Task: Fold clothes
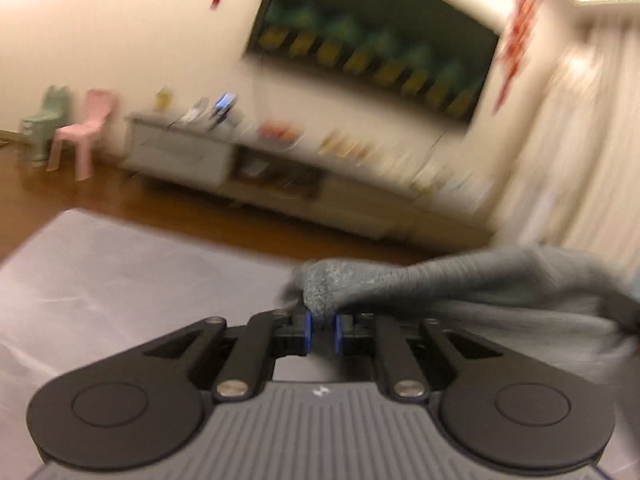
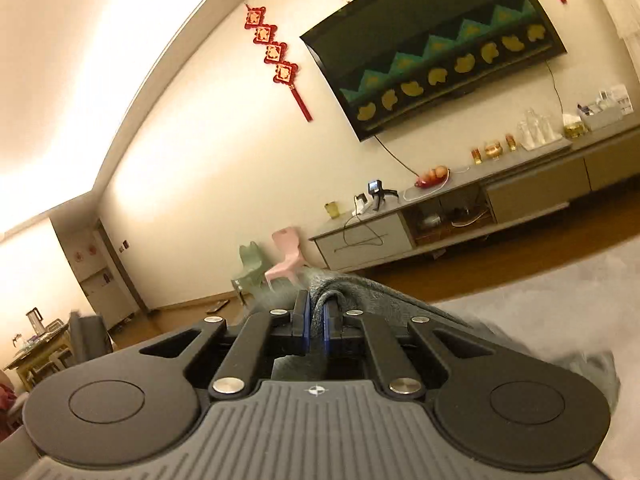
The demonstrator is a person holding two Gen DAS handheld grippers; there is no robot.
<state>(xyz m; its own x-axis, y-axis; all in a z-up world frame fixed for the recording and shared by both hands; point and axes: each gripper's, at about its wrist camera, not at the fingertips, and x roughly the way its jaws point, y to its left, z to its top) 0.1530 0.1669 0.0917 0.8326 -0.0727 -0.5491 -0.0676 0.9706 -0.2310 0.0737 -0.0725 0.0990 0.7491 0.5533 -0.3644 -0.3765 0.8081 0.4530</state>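
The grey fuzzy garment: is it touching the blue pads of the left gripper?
Touching. The left wrist view shows the grey fuzzy garment bunched between the blue pads of the left gripper, pinched there.

i'm seeing a wall television [image 2: 436, 48], red hanging ornament [image 2: 276, 60], long low cabinet [image 2: 480, 208], pink chair [image 2: 286, 258], green chair [image 2: 250, 268], wooden floor [image 1: 168, 204]

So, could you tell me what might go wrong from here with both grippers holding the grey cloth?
1. The left gripper pinches only a small bunched tip of the grey cloth; a pull could slip it free.
2. The left view is motion-blurred, so the move looks fast; the cloth may swing or bunch rather than fold flat.
3. The right gripper grips a thick fold, so layers may shift unevenly.
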